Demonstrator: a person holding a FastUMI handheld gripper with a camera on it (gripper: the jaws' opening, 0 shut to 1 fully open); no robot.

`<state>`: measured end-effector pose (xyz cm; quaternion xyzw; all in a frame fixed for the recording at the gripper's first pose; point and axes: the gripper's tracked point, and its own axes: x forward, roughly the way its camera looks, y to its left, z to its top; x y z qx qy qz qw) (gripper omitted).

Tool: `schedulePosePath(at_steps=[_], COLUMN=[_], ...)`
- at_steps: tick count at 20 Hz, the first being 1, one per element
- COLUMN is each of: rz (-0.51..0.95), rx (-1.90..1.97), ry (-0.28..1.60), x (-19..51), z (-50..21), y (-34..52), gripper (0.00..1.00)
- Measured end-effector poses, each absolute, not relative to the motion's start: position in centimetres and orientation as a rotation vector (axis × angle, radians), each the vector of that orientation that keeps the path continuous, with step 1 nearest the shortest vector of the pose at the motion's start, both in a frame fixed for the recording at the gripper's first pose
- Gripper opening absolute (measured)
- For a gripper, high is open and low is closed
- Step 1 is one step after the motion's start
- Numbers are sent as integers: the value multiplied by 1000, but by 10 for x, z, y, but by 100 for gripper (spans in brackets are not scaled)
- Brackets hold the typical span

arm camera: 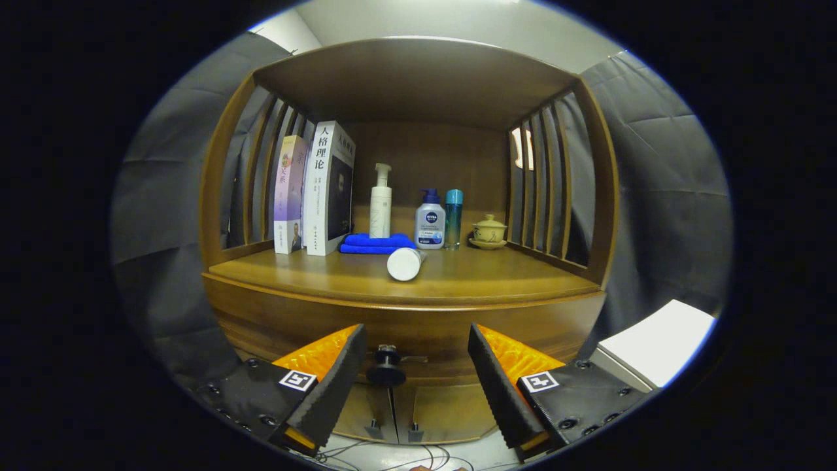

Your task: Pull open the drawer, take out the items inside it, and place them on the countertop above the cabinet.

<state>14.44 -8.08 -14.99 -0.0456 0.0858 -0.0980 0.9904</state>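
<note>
Wood cabinet drawer (418, 327) sits shut just ahead of the tongs (416, 347), its dark knob (386, 367) betw. the two fingers, nearer the left one and touching neither. Tongs spread wide, gripping nothing.

On the bench (510, 278) above the drawer:
- 2 books (314, 190) upright at left, side by side.
- 1 blue cloth (376, 243), folded, w/ 1 tall white pump bottle (380, 203) standing at its back.
- 1 white pump bottle w/ blue cap (430, 222), 1 teal bottle (453, 216) just beside it.
- 1 lidded cup on saucer (488, 232) at right.
- 1 white tube (405, 263) lying on its side, near the front edge.

Bench has slatted wood sides and a wood top overhead. Grey cloth hangs on both sides. White box (660, 343) low at right; cables (418, 458) on the floor below.
</note>
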Motion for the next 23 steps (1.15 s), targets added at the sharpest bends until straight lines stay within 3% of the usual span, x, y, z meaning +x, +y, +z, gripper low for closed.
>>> schedulePosePath(at_steps=[12,23], rz=[-136,-164], rx=[57,119], ry=[40,-75], x=[-3,-67], z=[-77,-39], y=[-77,-96], gripper=[98,97])
